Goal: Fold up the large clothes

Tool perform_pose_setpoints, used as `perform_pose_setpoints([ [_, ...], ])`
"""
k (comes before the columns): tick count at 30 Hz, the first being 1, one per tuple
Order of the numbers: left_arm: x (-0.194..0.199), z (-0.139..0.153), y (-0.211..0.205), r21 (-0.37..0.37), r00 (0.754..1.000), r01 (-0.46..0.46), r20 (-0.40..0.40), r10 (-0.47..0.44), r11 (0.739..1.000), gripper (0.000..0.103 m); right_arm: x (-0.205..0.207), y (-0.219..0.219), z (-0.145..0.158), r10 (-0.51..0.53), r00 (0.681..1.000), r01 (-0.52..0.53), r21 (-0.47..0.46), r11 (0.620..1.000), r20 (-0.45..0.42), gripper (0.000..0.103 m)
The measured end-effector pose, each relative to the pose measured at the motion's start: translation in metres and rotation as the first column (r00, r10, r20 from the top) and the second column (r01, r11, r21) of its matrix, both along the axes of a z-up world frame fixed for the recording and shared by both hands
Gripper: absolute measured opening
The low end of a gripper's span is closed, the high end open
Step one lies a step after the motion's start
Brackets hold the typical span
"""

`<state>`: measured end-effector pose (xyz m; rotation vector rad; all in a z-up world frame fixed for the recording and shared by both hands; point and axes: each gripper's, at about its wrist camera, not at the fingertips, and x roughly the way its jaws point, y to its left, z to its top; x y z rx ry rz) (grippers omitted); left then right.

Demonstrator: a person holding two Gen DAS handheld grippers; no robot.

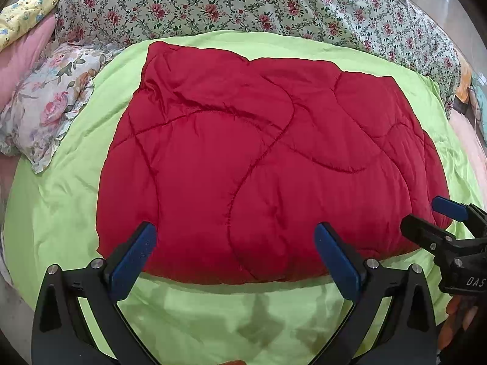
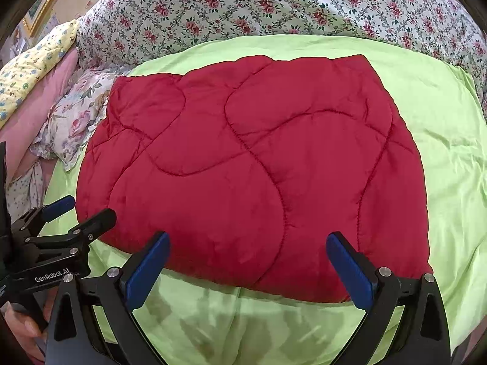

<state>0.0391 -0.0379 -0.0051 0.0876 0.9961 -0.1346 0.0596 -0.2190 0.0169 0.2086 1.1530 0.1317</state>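
A red quilted comforter lies folded into a thick rectangle on a lime green sheet. My left gripper hovers open at the near edge of the red bundle, nothing between its blue pads. My right gripper is also open, just above the same near edge. In the left wrist view the right gripper shows at the far right beside the bundle's corner. The left gripper appears at the left edge of the right wrist view, held by a hand.
A floral duvet is heaped along the far side. A flowered pillow lies left of the red bundle, with pink bedding and a yellow patterned cloth behind it. Bare green sheet lies in front of the grippers.
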Motion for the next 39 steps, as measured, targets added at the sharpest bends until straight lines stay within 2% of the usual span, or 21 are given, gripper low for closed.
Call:
perform_pose_setpoints([
  [39,0.013,0.0,0.005,-0.003,1.0,-0.018,-0.004,0.018,1.0,0.103,0.01,-0.006,0.005,-0.002,1.0,0.002,0.003,1.0,0.005,0.102],
])
